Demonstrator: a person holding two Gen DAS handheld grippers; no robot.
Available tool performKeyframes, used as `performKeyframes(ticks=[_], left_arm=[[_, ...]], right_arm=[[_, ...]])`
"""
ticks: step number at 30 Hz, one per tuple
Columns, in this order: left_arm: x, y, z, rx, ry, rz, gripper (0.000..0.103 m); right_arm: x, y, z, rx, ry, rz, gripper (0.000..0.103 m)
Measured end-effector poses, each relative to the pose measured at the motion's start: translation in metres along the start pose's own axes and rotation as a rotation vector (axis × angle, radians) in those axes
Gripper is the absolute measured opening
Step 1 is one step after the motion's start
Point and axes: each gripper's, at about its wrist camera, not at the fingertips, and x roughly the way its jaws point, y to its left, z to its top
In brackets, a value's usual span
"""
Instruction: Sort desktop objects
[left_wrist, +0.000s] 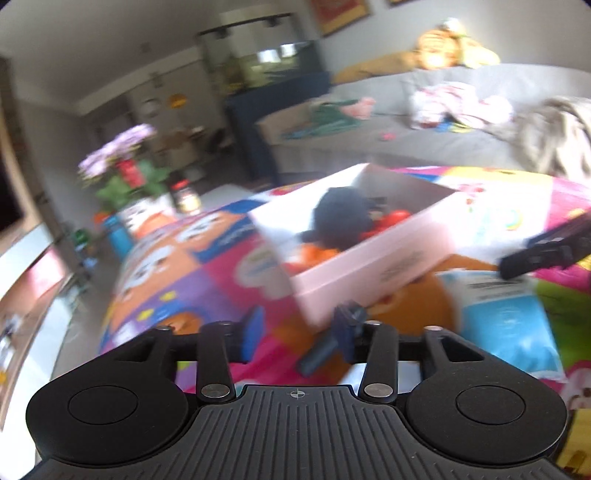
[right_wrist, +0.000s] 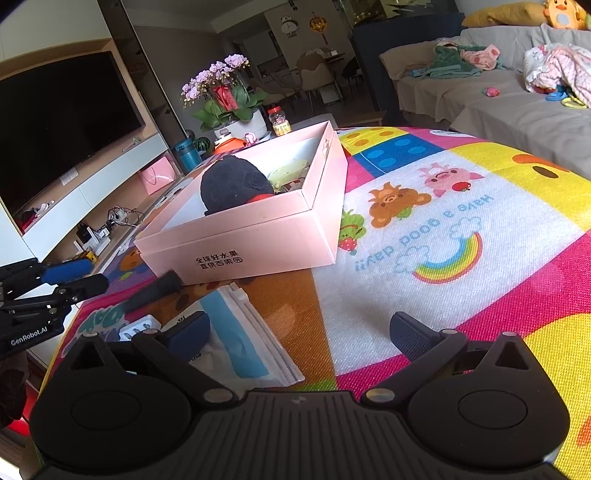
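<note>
Pink cardboard box (right_wrist: 240, 236) sat at the centre of the right wrist view, on the bright cartoon play mat (right_wrist: 461, 236), its printed side facing the camera. Inside it lay a black plush toy (right_wrist: 232, 184) with something red at its edge and a pale green item behind it.

At the far left edge of that view the left gripper (right_wrist: 79, 277) reached in above the mat's edge, blue pads close together but with a slit between them. Just right of it a dark cylindrical object (right_wrist: 153, 291) lay slanted on the mat, its upper end near the box's front wall. Below that sat a white plug adapter (right_wrist: 142, 325), then a clear zip bag (right_wrist: 240, 332) with a blue insert. The right gripper (right_wrist: 299, 332) hovered over the bag and mat, spread wide and holding nothing.

In the blurred left wrist view, the left gripper's pads (left_wrist: 253, 332) stood apart with nothing between them; the dark object lay just under the right-hand pad. The box (left_wrist: 369, 258) was centre frame, the bag lower right, and the right gripper's finger (left_wrist: 546, 251) entered at the right edge.
</note>
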Motion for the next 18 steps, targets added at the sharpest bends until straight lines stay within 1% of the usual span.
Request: performKeyframes(ticks=[1,2,4,6,7,8,11,14,16,18], left_arm=[[-0.004,0.007,-0.003,-0.043,0.013,0.008,0.051],[-0.009,0.012,-0.007,-0.087,0.029,0.005,0.055],[-0.025,0.015,-0.016,-0.158,0.044,-0.033,0.063],[-0.044,0.005,-0.025,-0.178,0.033,-0.086,0.079],[-0.055,-0.002,-0.029,-0.174,0.024,-0.108,0.082],[-0.065,-0.01,-0.033,-0.164,0.018,-0.133,0.085],[-0.089,-0.035,-0.042,-0.143,0.016,-0.247,0.087],[-0.099,-0.059,-0.045,-0.119,0.035,-0.376,0.087],[-0.101,-0.077,-0.046,-0.07,0.045,-0.415,0.087],[-0.1,-0.089,-0.047,-0.018,0.047,-0.397,0.087]], right_arm=[[0.0,0.0,0.0,-0.003,0.002,0.0,0.103],[0.001,0.001,0.001,-0.011,0.008,-0.004,0.103],[0.001,0.003,0.003,-0.028,0.021,-0.006,0.103],[0.0,0.003,0.006,-0.044,0.046,0.002,0.103],[-0.003,0.004,0.008,-0.058,0.05,-0.005,0.103],[-0.01,0.007,0.009,-0.081,0.03,-0.017,0.103],[-0.045,0.025,0.008,-0.211,-0.064,-0.022,0.103],[-0.079,0.042,0.005,-0.303,-0.132,-0.02,0.103],[-0.096,0.05,0.001,-0.327,-0.137,-0.01,0.103],[-0.106,0.057,-0.006,-0.34,-0.107,0.017,0.103]])
